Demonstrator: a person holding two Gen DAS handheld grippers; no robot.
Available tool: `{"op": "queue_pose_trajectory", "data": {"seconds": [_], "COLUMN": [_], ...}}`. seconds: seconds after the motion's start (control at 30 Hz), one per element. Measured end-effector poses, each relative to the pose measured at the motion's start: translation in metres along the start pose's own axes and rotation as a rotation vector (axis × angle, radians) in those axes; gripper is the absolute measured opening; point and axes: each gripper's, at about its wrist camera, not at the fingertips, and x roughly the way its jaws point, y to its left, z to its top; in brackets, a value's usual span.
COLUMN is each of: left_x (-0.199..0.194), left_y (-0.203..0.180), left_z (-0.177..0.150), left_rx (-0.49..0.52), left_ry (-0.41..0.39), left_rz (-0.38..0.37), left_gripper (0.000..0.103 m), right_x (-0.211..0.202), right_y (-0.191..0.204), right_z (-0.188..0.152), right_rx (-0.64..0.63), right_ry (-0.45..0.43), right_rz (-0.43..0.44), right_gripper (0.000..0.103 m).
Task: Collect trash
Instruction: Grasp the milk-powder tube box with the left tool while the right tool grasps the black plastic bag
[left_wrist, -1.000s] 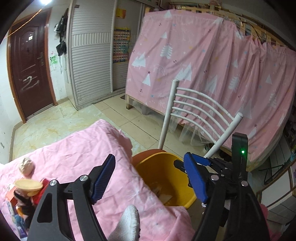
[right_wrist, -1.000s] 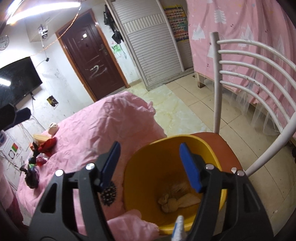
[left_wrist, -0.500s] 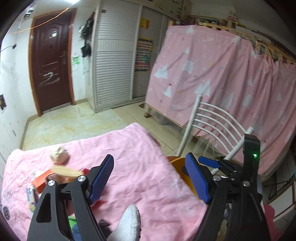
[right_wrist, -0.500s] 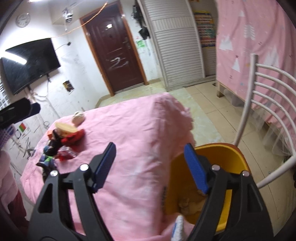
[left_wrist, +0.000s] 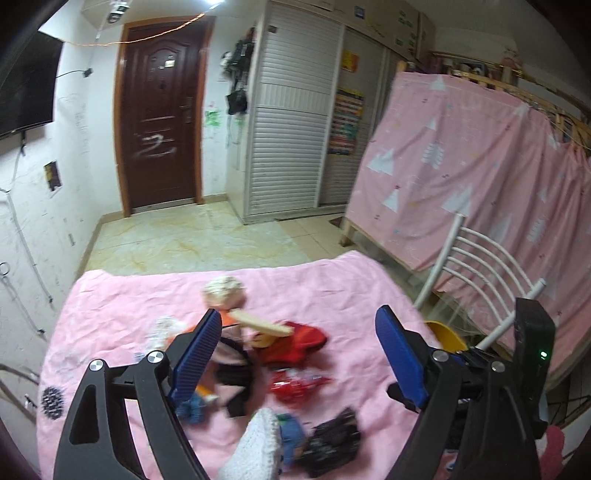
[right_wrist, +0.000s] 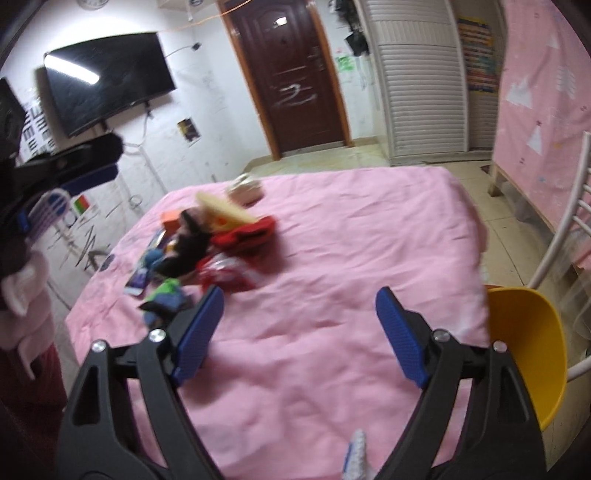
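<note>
Trash (left_wrist: 280, 354) lies blurred, partly hidden behind the left gripper (left_wrist: 295, 354), on the pink cloth (right_wrist: 351, 258); bin (right_wrist: 524, 347) at its edge. Both grippers, right (right_wrist: 299, 332) included, gape wide, empty.

1. Your right gripper (right_wrist: 295, 332), jaws wide apart, has bare pink tabletop (right_wrist: 351, 258) ahead from 12 to 2 o'clock.
2. The trash pile (right_wrist: 207, 251) blocks its 10 to 11 o'clock.
3. The yellow bin (right_wrist: 524, 347) and white chair (right_wrist: 561, 232) stand at 3 o'clock.
4. Your left gripper (left_wrist: 295, 362) sits directly over clutter (left_wrist: 291, 354).
</note>
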Motion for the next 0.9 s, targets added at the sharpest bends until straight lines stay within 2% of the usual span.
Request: {"op": "queue_pose_trajectory", "data": {"seconds": [0.23, 0.37, 0.6, 0.9], "left_x": [-0.007, -0.003, 0.012, 0.034], "left_y": [0.058, 0.085, 0.11, 0.122], "left_z": [-0.014, -0.03, -0.06, -0.083], "left_rx": [-0.041, -0.06, -0.046, -0.021], "left_ry": [0.017, 0.055, 0.142, 0.21], "left_rz": [0.09, 0.123, 0.137, 0.149], "left_gripper": [0.08, 0.08, 0.08, 0.08], "right_x": [0.009, 0.017, 0.031, 0.039], "right_y": [0.043, 0.063, 0.084, 0.092], "right_z": [-0.002, -0.007, -0.016, -0.023], "right_rx": [-0.048, -0.085, -0.125, -0.162], "right_ry": [0.037, 0.074, 0.139, 0.176], "right_rz": [0.083, 0.11, 0.095, 0.045], "right_gripper": [0.09, 0.091, 0.091, 0.091]}}
